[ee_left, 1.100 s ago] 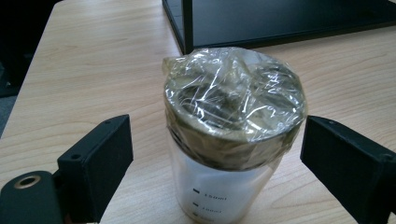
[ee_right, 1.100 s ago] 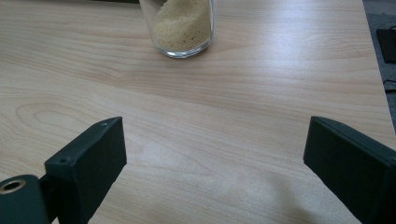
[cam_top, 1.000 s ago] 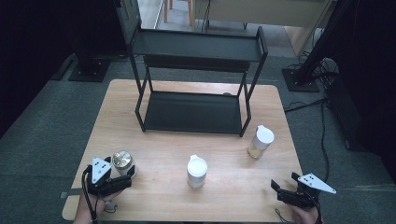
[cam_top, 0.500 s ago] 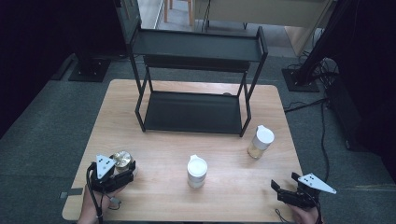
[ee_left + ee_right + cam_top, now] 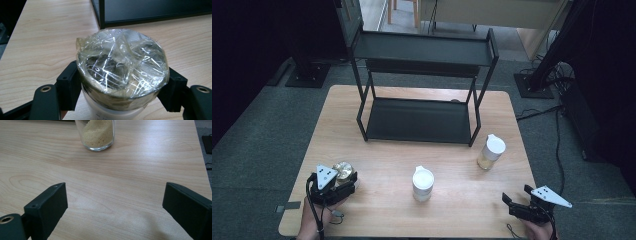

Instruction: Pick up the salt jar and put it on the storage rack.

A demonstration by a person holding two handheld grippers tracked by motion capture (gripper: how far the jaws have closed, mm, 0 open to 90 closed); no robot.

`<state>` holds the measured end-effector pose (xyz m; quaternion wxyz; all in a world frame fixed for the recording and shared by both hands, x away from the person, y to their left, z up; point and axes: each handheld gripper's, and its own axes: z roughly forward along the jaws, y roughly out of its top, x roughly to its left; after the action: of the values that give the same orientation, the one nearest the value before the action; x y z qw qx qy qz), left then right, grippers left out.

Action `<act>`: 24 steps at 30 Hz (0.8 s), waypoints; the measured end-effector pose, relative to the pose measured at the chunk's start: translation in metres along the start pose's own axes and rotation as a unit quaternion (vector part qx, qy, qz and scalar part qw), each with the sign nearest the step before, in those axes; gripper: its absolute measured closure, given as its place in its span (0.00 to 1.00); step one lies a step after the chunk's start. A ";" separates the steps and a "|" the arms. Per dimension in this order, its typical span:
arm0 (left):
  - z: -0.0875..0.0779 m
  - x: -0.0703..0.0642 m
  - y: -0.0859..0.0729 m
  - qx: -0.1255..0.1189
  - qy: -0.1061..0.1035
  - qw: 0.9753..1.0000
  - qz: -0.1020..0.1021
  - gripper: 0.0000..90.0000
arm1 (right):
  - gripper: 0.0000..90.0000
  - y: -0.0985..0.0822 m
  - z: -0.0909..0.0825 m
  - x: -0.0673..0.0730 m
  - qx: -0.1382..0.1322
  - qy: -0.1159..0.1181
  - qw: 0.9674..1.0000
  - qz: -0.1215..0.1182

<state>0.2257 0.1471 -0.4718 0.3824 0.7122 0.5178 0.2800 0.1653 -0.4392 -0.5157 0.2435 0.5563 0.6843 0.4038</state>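
A white jar capped with crinkled clear film (image 5: 122,67) stands near the table's front left corner (image 5: 343,171). My left gripper (image 5: 120,90) has just been closing, and its black pads now press on both sides of the jar; in the high view my left gripper (image 5: 346,181) sits right at it. My right gripper (image 5: 517,196) rests at the front right with its jaws wide apart. Between those jaws (image 5: 115,202) lies only bare wood. A glass jar of yellow grains (image 5: 97,132) stands ahead of it.
A jar with a white lid (image 5: 422,183) stands mid-table near the front. The grain jar (image 5: 490,152) is right of it. A black two-shelf rack (image 5: 419,80) occupies the back half of the wooden table (image 5: 382,160).
My left gripper's jaws have closed in onto the film-capped jar. Both hands stay where they were, and the right gripper looks the same.
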 end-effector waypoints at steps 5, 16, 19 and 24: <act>0.000 -0.001 0.000 0.003 0.004 1.000 0.001 0.34 | 0.06 0.000 0.000 0.000 0.000 0.000 1.000 0.000; 0.002 -0.004 0.006 0.001 0.000 1.000 -0.001 0.34 | 0.06 0.000 0.000 0.000 0.001 0.000 1.000 -0.001; 0.001 -0.004 0.008 -0.002 -0.001 1.000 -0.003 0.34 | 0.06 0.000 0.000 0.000 0.000 0.000 1.000 -0.001; 0.002 -0.006 0.014 -0.005 -0.003 1.000 -0.005 0.34 | 0.06 0.000 0.000 0.000 0.001 0.001 1.000 -0.001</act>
<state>0.2324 0.1389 -0.4615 0.3894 0.7085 0.5185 0.2786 0.1652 -0.4388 -0.5157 0.2429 0.5552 0.6856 0.4033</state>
